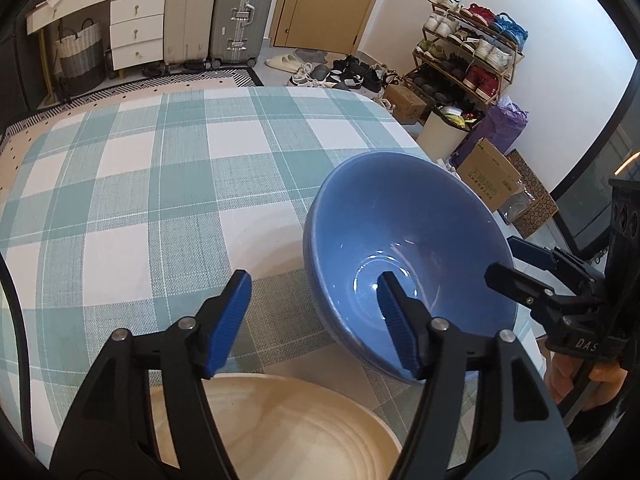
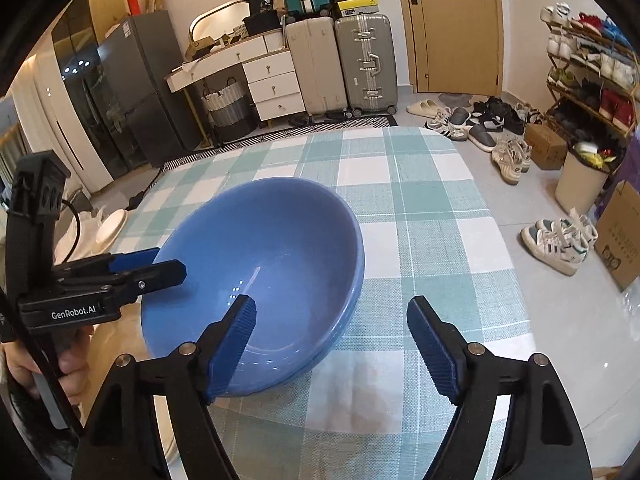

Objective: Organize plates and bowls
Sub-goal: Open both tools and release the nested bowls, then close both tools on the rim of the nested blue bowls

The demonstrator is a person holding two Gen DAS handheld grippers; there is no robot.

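On the teal-and-white checked tablecloth [image 2: 420,216] sits a stack of blue bowls [image 2: 260,276], nested, near the table's near edge. Left gripper [image 1: 316,304] is spread, 1 pad inside the top bowl's rim, the other outside, neither pressing. Right gripper [image 2: 332,328] is spread likewise, its left pad over the bowl, its right over cloth. Nearest the left wrist camera lies a pale wooden plate [image 1: 288,432].
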